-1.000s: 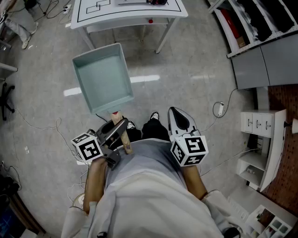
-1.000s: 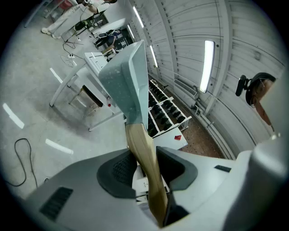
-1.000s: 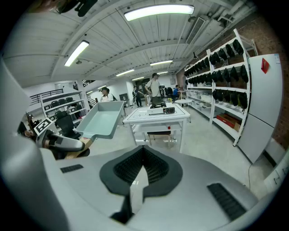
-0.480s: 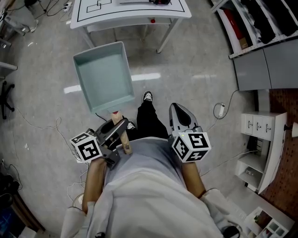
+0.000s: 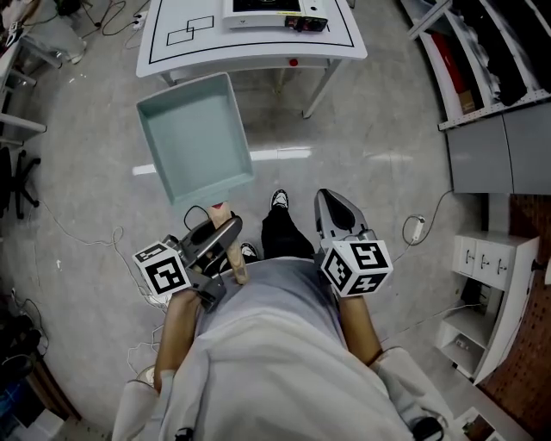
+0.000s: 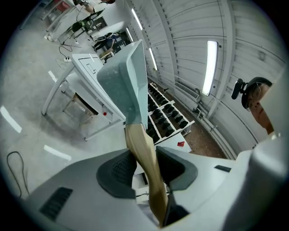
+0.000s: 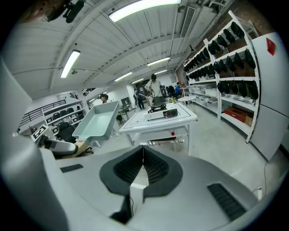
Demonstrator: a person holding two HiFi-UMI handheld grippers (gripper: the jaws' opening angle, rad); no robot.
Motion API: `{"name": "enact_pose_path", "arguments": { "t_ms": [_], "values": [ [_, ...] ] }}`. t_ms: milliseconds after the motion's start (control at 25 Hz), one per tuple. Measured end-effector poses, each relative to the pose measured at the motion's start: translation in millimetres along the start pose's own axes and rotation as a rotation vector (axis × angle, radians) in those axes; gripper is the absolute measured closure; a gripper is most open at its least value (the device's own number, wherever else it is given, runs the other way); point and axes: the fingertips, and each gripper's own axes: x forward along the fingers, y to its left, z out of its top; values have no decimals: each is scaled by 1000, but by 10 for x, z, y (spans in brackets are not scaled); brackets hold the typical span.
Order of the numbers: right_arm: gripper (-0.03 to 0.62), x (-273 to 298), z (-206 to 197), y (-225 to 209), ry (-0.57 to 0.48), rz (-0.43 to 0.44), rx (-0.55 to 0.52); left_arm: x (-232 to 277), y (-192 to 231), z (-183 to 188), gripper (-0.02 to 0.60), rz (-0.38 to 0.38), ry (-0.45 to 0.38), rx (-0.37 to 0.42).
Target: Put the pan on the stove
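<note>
Forearms tucked at the waist. The left tool grips the wooden handle of the teal pan, which hangs over the floor, short of the bench. Only its own view shows the right tool pressed together, empty.

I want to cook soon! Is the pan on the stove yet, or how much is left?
Not yet. Done: the pan is picked up, the left gripper shut on its wooden handle. In hand: it hangs above the floor, short of the white table. Left: carry it there and set it on the stove. The right gripper is shut and empty.
</note>
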Motion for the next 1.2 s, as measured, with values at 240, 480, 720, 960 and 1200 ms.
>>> {"name": "enact_pose_path", "arguments": {
  "t_ms": [240, 480, 720, 960, 1200],
  "values": [
    [583, 284, 269, -329, 13, 46, 9, 455, -10, 199, 453, 6, 17, 12],
    [583, 507, 482, -645, 31, 82, -6, 879, -13, 358, 453, -8, 8, -10],
    [583, 702, 633, -969, 38, 80, -8, 1215, 53, 542, 452, -6, -12, -27],
    [583, 846, 732, -1169, 50, 93, -22, 1470, 112, 725, 453, -2, -38, -37],
    [583, 918, 792, -1343, 51, 85, -27, 1613, 147, 868, 451, -6, -60, -47]
  ]
}}
